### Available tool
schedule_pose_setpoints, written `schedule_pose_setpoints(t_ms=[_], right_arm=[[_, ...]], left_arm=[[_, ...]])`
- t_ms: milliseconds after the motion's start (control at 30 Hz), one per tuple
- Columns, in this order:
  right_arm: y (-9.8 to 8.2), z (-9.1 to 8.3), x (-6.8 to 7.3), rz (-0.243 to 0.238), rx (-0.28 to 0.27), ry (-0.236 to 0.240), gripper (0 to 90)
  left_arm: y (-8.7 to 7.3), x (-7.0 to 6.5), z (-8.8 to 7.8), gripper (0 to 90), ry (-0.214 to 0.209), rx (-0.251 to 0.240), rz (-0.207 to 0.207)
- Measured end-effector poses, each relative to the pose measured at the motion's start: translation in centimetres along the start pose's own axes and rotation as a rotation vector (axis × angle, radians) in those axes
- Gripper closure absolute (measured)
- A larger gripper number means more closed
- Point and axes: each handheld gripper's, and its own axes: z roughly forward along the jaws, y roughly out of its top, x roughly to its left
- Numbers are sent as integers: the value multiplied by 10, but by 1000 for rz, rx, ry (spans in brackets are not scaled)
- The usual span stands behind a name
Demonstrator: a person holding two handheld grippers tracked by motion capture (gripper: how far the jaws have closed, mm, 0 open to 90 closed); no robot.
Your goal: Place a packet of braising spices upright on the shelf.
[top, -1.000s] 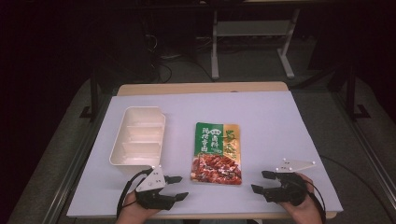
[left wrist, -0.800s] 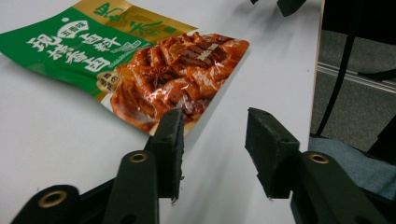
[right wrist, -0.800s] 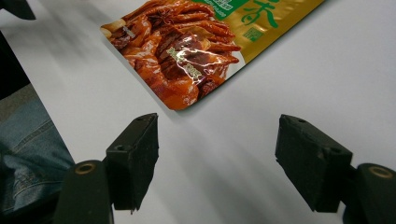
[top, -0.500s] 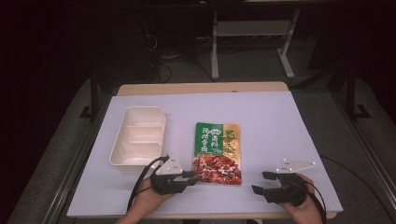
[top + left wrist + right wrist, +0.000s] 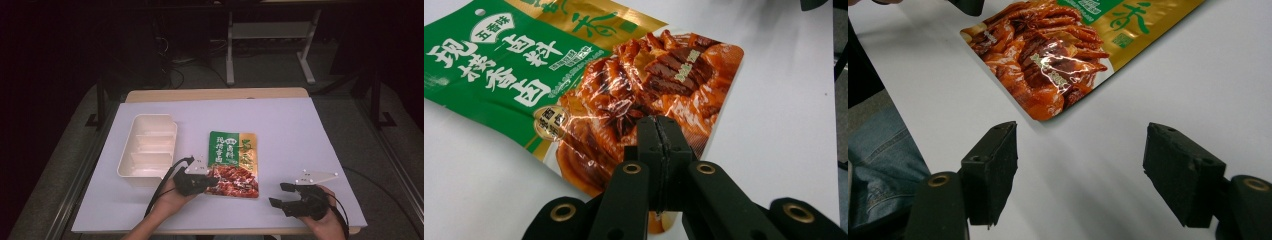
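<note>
High view: left gripper [image 5: 212,181] on the pouch [image 5: 233,163].
Its jaws had just been closing and met on the pouch's near-left corner, on the table [image 5: 310,130] right of the tray [image 5: 147,150]; right gripper [image 5: 280,195] spread, well apart.

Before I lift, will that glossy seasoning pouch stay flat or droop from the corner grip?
The pouch is thin film and lies flat, so it will probably droop. Its glare suggests a slick surface; it may slip. The left gripper pinches only its near edge.
</note>
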Motion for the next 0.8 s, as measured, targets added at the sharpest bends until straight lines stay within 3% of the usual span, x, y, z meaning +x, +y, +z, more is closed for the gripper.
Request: schedule_pose_setpoints(t_ms=[167,333,433,500,600,800], right_arm=[[3,0,-2,19,-8,-3,289],[14,2,-3,11,-8,-13,288],[23,3,-5,10,-21,-9,288],[30,5,-7,14,-23,-12,289],[42,11,-12,20,-23,-18,289],[68,30,-23,28,6,-35,286]], left_arm=[[2,2,7,900,4,34,-18],[-1,5,18,900,1,102,-23],[-1,3,22,900,6,133,-54],[-1,2,22,900,11,148,-40],[1,1,22,900,24,165,-17],[1,1,23,900,24,152,-37]])
